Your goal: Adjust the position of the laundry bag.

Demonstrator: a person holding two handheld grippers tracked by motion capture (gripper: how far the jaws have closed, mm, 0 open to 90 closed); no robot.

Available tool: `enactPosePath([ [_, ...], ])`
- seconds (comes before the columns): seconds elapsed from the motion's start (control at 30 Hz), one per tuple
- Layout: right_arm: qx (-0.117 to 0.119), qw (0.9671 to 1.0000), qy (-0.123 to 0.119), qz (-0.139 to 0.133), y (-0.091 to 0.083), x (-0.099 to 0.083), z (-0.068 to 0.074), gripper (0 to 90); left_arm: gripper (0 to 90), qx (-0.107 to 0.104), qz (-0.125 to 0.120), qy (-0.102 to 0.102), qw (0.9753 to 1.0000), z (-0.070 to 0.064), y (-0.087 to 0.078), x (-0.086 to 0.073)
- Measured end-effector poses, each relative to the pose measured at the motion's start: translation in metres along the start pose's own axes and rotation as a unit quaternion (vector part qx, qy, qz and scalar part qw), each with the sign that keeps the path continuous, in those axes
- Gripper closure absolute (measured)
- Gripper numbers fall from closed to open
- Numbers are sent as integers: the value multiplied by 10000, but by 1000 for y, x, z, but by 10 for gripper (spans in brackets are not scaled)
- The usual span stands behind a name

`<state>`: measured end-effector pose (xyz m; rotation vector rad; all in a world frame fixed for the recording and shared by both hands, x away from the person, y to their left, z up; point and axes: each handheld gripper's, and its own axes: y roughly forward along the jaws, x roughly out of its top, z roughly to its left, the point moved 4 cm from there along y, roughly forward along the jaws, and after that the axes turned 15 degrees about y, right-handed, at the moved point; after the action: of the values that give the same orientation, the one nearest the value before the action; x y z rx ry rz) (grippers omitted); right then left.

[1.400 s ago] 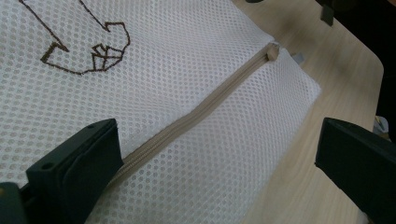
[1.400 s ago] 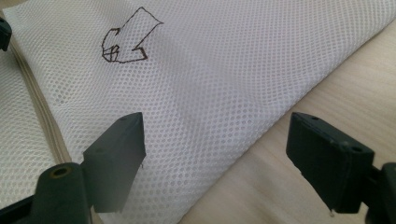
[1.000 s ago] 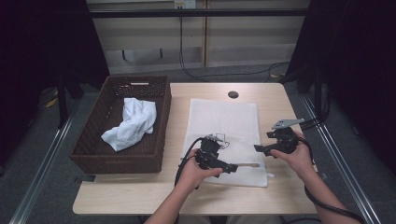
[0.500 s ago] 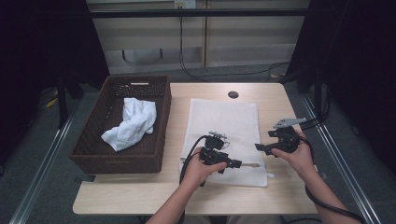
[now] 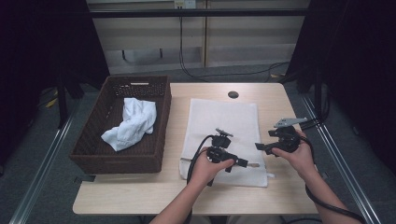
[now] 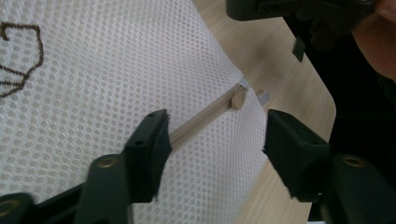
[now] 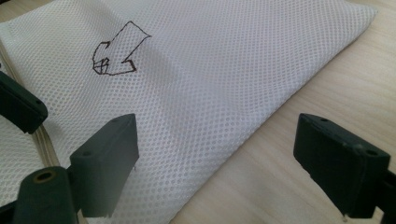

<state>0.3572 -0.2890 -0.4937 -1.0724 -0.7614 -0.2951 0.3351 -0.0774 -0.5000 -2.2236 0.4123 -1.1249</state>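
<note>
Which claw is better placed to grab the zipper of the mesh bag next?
Left, probably. The left claw is open right over the zipper of the mesh bag, pointing at its pull. The right claw, also open, straddles the bag's edge.

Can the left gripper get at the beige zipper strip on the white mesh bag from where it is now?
Probably yes. The left gripper hovers with open jaws over the beige zipper strip of the white mesh bag, and nothing lies between them.

mesh bag point(image 6: 93, 70): white woven cloth netting, matt
zip point(image 6: 205, 116): beige tape, smooth pull
desk point(image 7: 327, 84): pale wood grain, smooth
basket point(image 5: 154, 135): dark wicker, rough
jaws: black matt plastic
</note>
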Motion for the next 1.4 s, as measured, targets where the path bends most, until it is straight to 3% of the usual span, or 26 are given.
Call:
enactPosePath([
  [0.1,29,10000,-2,-12,-1,0,0,139,469,20,32,-174,9998,0,3,1],
  [0.17,15,10000,13,-15,-1,0,0,139,489,-18,124,-153,9998,1,5,1],
  [0.2,27,10000,9,-20,-1,0,-1,138,494,-8,93,-252,9996,-1,7,2],
  [0.43,20,10000,20,-48,-2,1,-1,137,539,-125,165,-419,9989,-1,16,2],
  [0.47,7,10000,16,-45,-2,1,0,136,552,-129,98,-562,9983,-3,18,3],
  [0.5,9,10000,-3,-45,-2,1,0,137,556,-166,172,-458,9987,-3,19,3],
  [0.53,7,10000,14,-46,-2,1,0,136,562,-83,110,-519,9986,-4,21,4],
  [0.57,10,10000,-7,-47,-2,1,-1,137,572,-185,163,-521,9983,-4,21,4],
  [0.6,7,10000,0,-53,-2,1,0,136,576,-115,136,-528,9984,-5,23,5],
  [0.77,21,10000,27,-43,-3,1,0,137,646,-183,133,-686,9974,-8,30,8],
  [0.83,40,10000,16,-46,-3,1,0,137,659,-113,194,-642,9977,-8,31,8],
  [0.87,19,10000,5,-54,-3,1,-1,137,664,-161,131,-751,9970,-9,33,9],
  [0.97,31,10000,-4,-50,-3,1,0,136,672,-105,182,-738,9971,-9,35,10],
  [1.0,47,10000,13,-49,-4,1,1,137,672,-179,131,-835,9963,-11,37,11],
  [1.03,53,10000,22,-48,-4,1,1,136,672,-253,152,-766,9966,-12,38,11],
  [1.23,30,10000,17,-63,-4,1,0,137,693,-135,184,-889,9958,-13,43,12],
  [1.4,13,10000,22,-79,-4,1,0,137,713,-204,93,-963,9951,-14,46,12],
])
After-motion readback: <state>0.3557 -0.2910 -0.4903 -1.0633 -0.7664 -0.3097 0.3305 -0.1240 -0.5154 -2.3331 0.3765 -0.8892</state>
